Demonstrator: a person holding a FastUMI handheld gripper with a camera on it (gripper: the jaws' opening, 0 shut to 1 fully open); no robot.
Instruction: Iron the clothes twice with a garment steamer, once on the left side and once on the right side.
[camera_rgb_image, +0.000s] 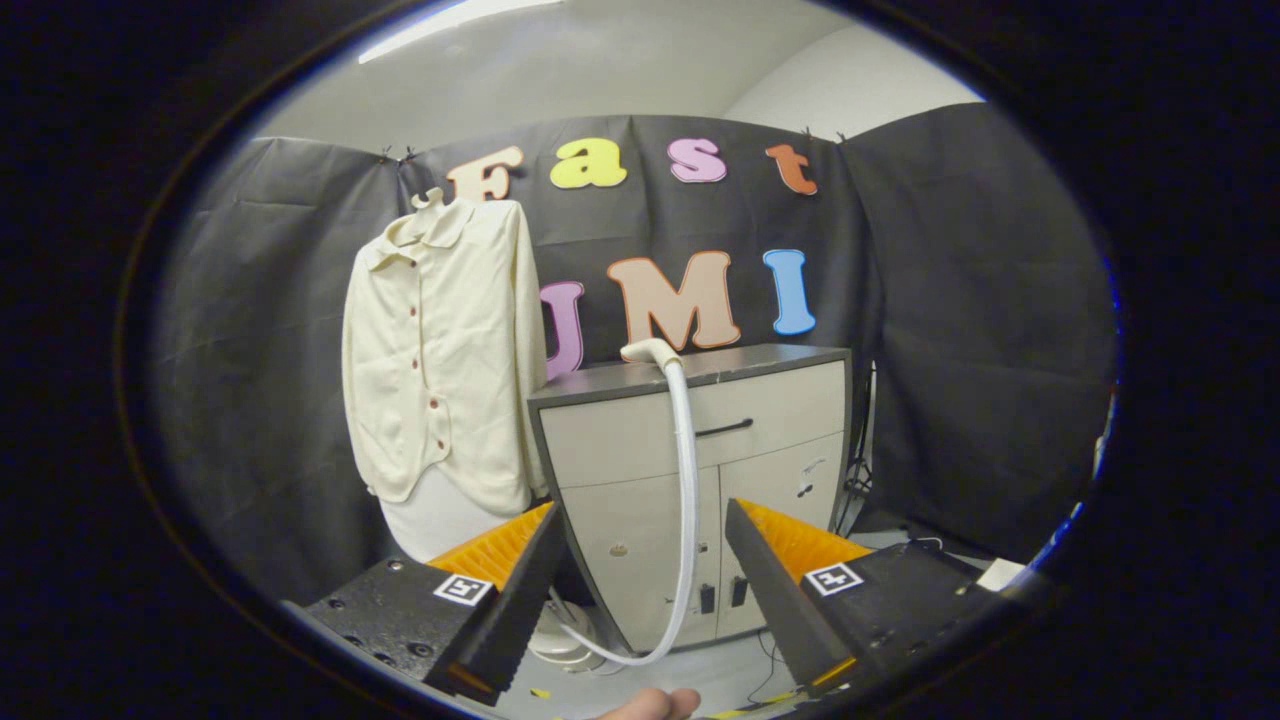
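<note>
A cream shirt (440, 350) hangs far left against the booth wall, spread flat for steaming, right of it a grey cabinet (700, 480) whose top surface carries the steamer head (650, 352) within reach, its hose (686, 500) looping down to a base half hidden behind the wide-open, empty tongs (640, 590).

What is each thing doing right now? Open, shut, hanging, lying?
Cream buttoned shirt: hanging, buttoned up.
White steamer head: resting on the cabinet top, not held.
White steamer hose: hanging down the cabinet front.
Grey cabinet: drawer and doors shut.
Gripper: open, holding nothing.
</note>
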